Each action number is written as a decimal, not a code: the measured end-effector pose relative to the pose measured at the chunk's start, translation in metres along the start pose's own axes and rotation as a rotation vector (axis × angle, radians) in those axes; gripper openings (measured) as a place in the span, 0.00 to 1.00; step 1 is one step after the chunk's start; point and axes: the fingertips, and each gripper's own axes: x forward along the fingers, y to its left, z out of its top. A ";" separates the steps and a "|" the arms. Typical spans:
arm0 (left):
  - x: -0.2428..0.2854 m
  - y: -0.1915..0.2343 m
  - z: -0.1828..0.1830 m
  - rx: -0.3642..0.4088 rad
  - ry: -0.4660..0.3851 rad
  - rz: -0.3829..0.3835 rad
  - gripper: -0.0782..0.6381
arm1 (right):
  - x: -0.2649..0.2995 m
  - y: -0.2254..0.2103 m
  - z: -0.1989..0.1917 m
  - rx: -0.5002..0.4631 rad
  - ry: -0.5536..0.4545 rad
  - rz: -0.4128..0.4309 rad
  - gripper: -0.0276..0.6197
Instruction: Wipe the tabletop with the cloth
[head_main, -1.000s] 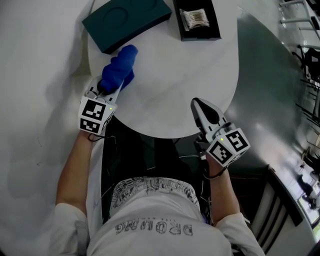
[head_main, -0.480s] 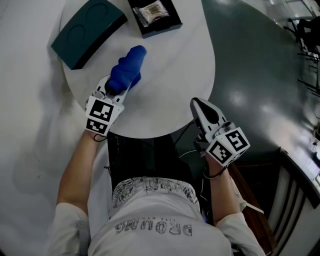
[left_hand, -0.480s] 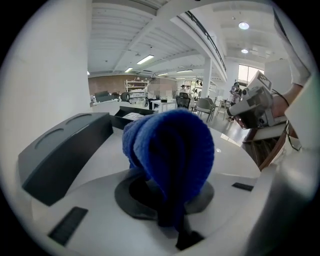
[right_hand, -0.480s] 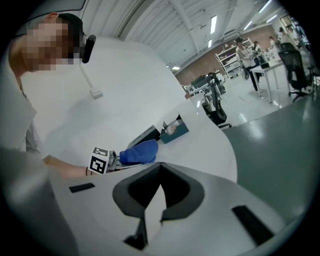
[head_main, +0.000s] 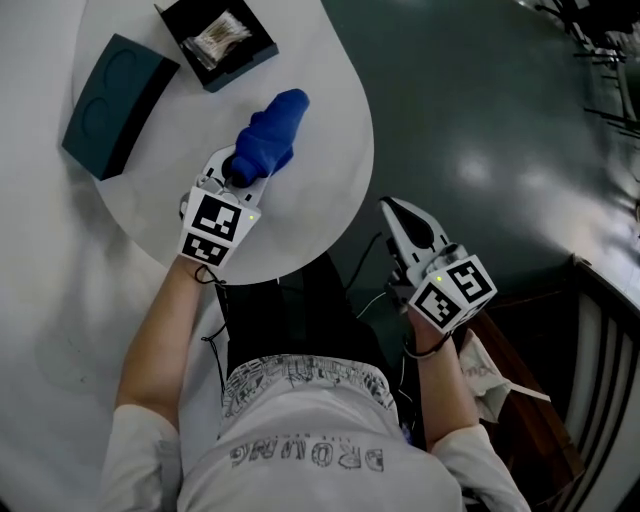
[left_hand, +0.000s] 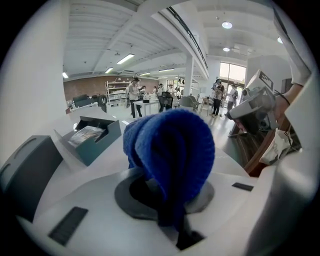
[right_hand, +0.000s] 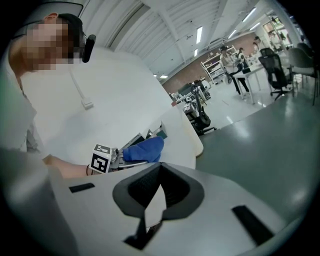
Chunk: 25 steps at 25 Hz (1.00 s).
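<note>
A bunched blue cloth (head_main: 270, 140) lies on the round white tabletop (head_main: 330, 110), and my left gripper (head_main: 236, 172) is shut on its near end. In the left gripper view the cloth (left_hand: 170, 145) bulges up out of the jaws and hides most of what lies ahead. My right gripper (head_main: 393, 208) hangs off the table's right edge over the dark floor, shut and holding nothing. From the right gripper view its jaws (right_hand: 152, 205) meet, and the cloth (right_hand: 145, 149) shows beyond them on the table (right_hand: 182, 132).
A dark teal box (head_main: 105, 105) sits at the table's left edge. An open black box (head_main: 218, 40) with a packet inside stands at the back. The person's legs and cables are below the table's near edge. A chair or rail stands at the lower right.
My left gripper has dragged the cloth rightward across the tabletop, away from the teal box and toward the table's right side. The right gripper has stayed where it was, shut.
</note>
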 end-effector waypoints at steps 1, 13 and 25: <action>0.005 -0.005 0.004 0.006 0.000 -0.011 0.21 | -0.004 -0.002 0.000 0.004 -0.006 -0.005 0.05; 0.049 -0.073 0.031 0.074 -0.003 -0.132 0.21 | -0.030 -0.018 -0.004 0.025 -0.035 -0.039 0.05; 0.003 -0.047 0.035 0.007 -0.100 -0.057 0.21 | -0.012 0.012 -0.002 -0.025 -0.012 0.014 0.05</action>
